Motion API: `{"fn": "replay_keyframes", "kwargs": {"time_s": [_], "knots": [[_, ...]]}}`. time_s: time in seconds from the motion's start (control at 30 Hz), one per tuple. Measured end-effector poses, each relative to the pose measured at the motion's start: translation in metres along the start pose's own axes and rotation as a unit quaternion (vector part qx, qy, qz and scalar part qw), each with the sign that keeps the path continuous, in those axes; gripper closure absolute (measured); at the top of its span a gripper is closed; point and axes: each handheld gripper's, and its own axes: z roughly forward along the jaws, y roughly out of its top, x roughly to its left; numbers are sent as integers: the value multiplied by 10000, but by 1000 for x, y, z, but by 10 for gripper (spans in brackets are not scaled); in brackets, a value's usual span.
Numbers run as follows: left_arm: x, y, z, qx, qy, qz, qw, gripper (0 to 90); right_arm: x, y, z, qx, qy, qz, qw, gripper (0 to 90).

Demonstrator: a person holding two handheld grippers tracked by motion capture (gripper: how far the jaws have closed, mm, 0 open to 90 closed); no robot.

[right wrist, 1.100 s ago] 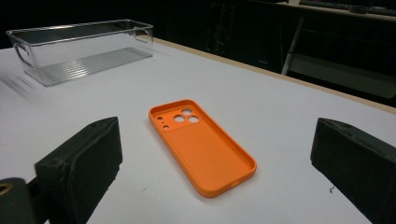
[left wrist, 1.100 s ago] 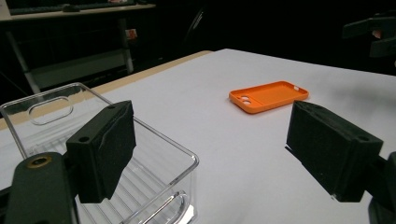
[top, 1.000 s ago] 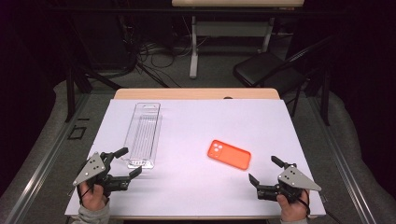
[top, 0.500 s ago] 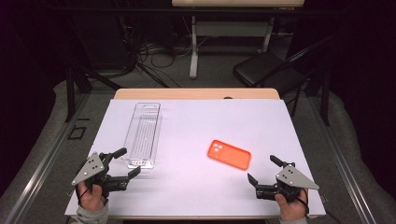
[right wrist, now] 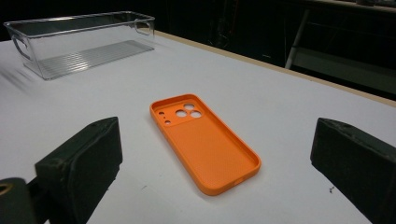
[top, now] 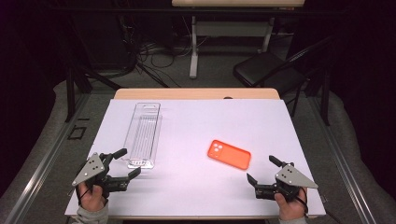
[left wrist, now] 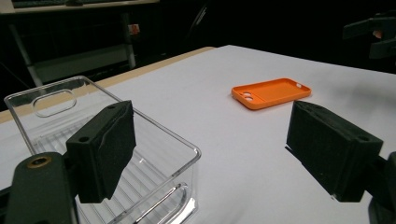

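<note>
I'm at the approach, both my left gripper (top: 122, 164) and right gripper (top: 264, 172) spread wide and empty, the phone case (top: 229, 154) flat on the table (top: 196, 126) just ahead of the right, which I judge must reach in and pinch its edges.

One orange phone case (top: 229, 154), one clear plastic bin (top: 142, 135), two grippers.

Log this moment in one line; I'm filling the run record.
left gripper: open, near clear bin | right gripper: open, near orange phone case | case: flat, untouched
</note>
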Motion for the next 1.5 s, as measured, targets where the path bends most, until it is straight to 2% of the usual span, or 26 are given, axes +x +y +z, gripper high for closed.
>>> {"fn": "replay_keyframes", "kwargs": {"time_s": [0.43,1.27,1.43,1.5], "knots": [[1,-1,0,-21,32,-17,10000,158,-2,-1,0,19,-39,71,10000,19],[1,0,0,9,20,10,10000,158,-2,-1,0,11,-38,23,10000,20],[0,0,1,24,31,6,10000,158,-2,3,0,68,-68,26,10000,20],[0,1,1,22,31,1,10000,158,-2,7,1,191,-89,-2,9998,20]]}}
